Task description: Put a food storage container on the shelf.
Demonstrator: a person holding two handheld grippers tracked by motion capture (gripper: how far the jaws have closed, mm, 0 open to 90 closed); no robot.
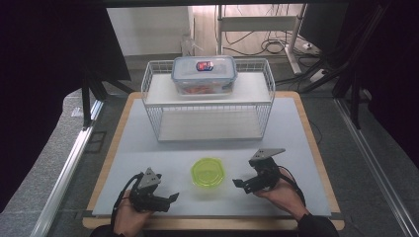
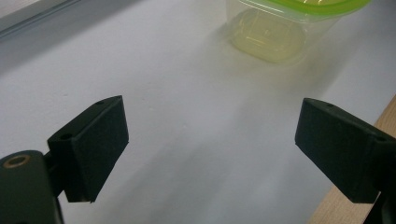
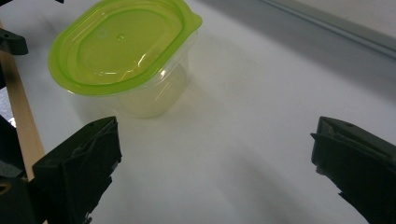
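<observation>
Both hands rest low at the near edge, the left gripper (image 1: 174,196) and right gripper (image 1: 238,183) aimed inward, jaws apart and empty. The green-lidded tub (image 1: 207,173) stands between them on the white mat (image 1: 296,148) — its clear walls show in the right gripper view. Behind stands a wire rack (image 1: 207,106) bearing a lidded box (image 1: 204,74).

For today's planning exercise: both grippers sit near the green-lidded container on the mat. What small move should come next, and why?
Probably ease the right gripper toward the green-lidded container until its walls sit between the jaws. Both grippers are open and hold nothing; the container stands upright on the white mat, apart from both, and the right gripper view shows it nearer its jaws. The left gripper can wait.
</observation>
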